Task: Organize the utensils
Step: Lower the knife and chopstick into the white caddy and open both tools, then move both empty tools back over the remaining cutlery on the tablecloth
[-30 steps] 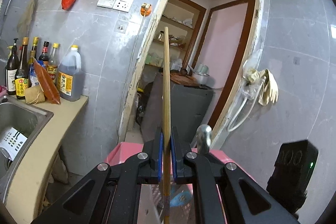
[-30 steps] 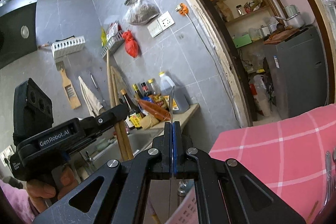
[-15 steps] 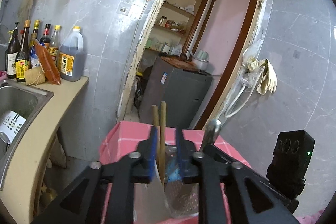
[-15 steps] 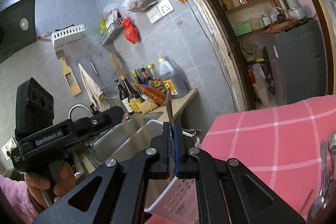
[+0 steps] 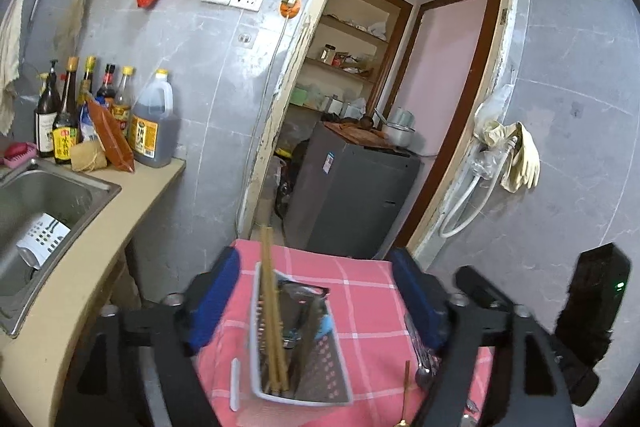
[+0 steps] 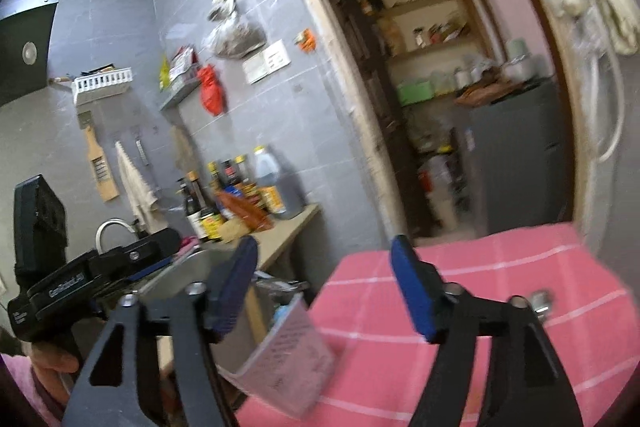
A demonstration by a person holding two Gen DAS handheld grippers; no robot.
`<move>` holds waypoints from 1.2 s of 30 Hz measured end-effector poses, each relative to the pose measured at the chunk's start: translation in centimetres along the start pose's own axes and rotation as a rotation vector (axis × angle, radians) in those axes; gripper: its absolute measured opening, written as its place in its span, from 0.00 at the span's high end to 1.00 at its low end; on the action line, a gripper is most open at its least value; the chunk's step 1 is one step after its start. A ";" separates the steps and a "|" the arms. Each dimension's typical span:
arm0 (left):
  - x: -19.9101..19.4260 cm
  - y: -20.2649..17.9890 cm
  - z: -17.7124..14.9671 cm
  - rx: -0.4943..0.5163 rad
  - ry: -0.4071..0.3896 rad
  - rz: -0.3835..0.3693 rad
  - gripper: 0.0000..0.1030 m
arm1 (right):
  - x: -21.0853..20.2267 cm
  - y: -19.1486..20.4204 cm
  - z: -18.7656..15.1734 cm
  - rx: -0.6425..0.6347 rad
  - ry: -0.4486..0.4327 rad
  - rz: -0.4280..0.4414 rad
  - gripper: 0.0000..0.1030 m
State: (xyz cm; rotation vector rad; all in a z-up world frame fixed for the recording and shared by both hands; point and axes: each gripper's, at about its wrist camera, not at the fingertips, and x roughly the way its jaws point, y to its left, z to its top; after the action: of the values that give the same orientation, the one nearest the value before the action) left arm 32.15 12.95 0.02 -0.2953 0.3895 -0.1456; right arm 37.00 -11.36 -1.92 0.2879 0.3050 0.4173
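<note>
Both of my grippers have just let go. A second ago my left gripper [image 5: 316,291] was pinching a pair of wooden chopsticks [image 5: 270,311] upright, and my right gripper [image 6: 324,283] was pressed tight on a thin metal utensil; in the last half second both sets of jaws have been opening, and now each stands spread wide with nothing between the pads.

The chopsticks now stand inside the white perforated utensil basket [image 5: 256,327], leaning against its left wall, with their tips poking above the rim. The basket sits on the pink checked cloth [image 5: 360,291] of the tabletop. The dark contents beside the chopsticks are too blurred for me to say whether my right-hand utensil landed there, but it is no longer in my jaws.

So I judge that two pieces are delivered and both hands are free. More remains: some spoons [image 5: 420,355] lie on the cloth right of the basket, a wooden-handled piece [image 5: 406,395] is near them, and a white stick-like item [image 5: 235,383] lies just left of the basket. I would go for the spoons next.
</note>
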 end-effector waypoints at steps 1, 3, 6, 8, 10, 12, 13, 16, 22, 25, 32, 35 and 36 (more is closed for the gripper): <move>-0.1 -0.5 -0.1 0.006 -0.006 0.003 0.16 | -1.1 -0.6 0.3 -0.013 -0.009 -0.025 0.25; -0.4 -2.1 -0.5 0.022 -0.015 0.011 0.07 | -2.4 -1.4 1.1 -0.028 -0.018 -0.051 0.10; -0.7 -4.3 -1.2 0.038 -0.025 0.011 0.02 | -4.5 -2.8 1.8 -0.048 -0.033 -0.093 0.04; -0.9 -5.8 -1.9 0.053 -0.031 0.008 0.01 | -5.7 -3.6 2.0 -0.058 -0.034 -0.123 0.02; -0.8 -7.0 -2.5 0.070 -0.028 0.007 0.01 | -7.1 -4.6 2.1 -0.062 -0.040 -0.158 0.01; -0.8 -8.2 -3.3 0.083 -0.022 0.003 0.01 | -8.1 -5.4 2.2 -0.064 -0.043 -0.187 0.01; -0.7 -8.7 -3.8 0.086 -0.019 0.001 0.01 | -8.6 -5.9 2.1 -0.065 -0.044 -0.202 0.01; -0.3 -9.7 -4.8 0.092 -0.006 -0.001 0.01 | -9.6 -7.2 1.8 -0.064 -0.035 -0.233 0.01; 1.0 -11.3 -7.1 0.111 0.046 0.001 0.01 | -9.8 -10.7 -0.1 -0.025 0.044 -0.275 0.01; 2.3 -12.2 -8.6 0.126 0.093 0.002 0.01 | -9.6 -12.4 -1.5 -0.009 0.092 -0.292 0.01; 5.7 -12.7 -11.8 0.122 0.194 -0.009 0.01 | -7.6 -15.8 -4.2 0.036 0.220 -0.275 0.01; 7.2 -12.5 -13.1 0.110 0.243 -0.016 0.01 | -6.7 -16.8 -5.5 0.058 0.262 -0.257 0.01; 7.7 -12.5 -13.6 0.109 0.257 -0.016 0.01 | -6.3 -17.1 -6.1 0.060 0.275 -0.251 0.01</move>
State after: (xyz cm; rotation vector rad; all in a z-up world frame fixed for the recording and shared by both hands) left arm 32.78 -3.86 -10.80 -0.1719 0.6317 -0.2207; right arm 35.38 -27.83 -11.70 0.2472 0.6169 0.1995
